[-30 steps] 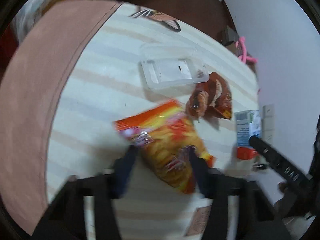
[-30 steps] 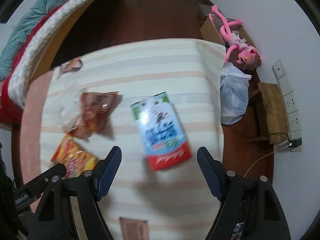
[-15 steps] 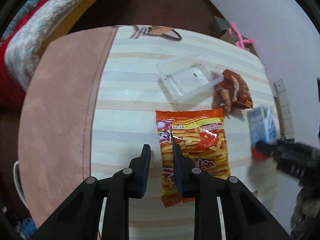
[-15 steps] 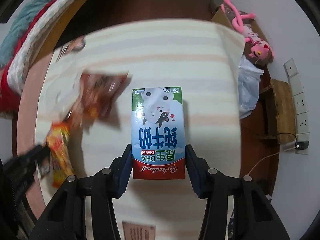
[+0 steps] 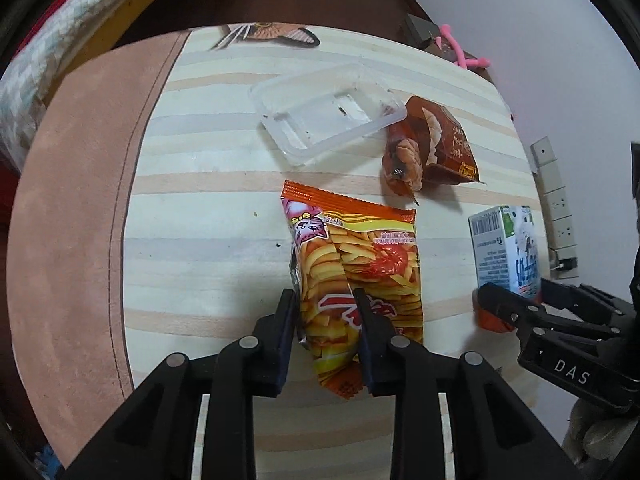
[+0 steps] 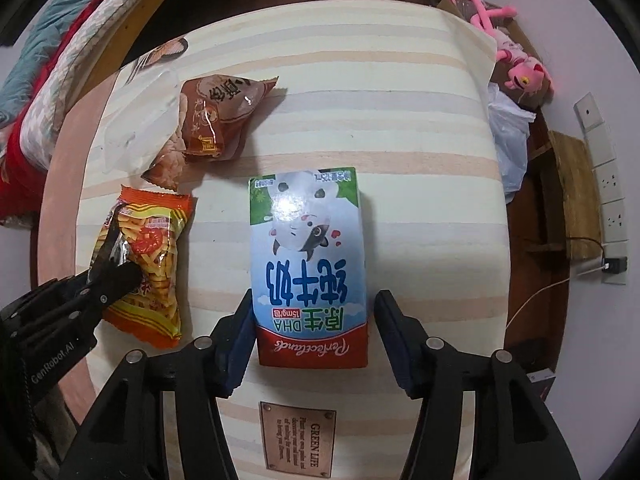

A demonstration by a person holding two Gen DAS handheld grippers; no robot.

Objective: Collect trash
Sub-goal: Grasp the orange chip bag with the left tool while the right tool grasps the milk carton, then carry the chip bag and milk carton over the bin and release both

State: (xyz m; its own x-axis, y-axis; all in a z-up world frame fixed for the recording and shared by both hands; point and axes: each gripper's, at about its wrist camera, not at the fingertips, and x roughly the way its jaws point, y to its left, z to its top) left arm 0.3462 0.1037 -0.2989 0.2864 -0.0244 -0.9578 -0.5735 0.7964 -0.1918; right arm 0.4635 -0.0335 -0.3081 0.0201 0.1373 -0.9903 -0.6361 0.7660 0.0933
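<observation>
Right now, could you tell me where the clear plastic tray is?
In the left wrist view, the clear plastic tray lies on the striped table, beyond the orange snack bag, touching the brown wrapper.

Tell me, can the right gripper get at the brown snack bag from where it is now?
Probably not directly. The right gripper straddles the milk carton, jaws having just opened slightly, and the brown snack bag lies beyond the carton, to its left. Lifted clear of the carton, its path looks free.

Orange chip bag (image 5: pixel 360 276), milk carton (image 6: pixel 308 264) (lying flat)
</observation>
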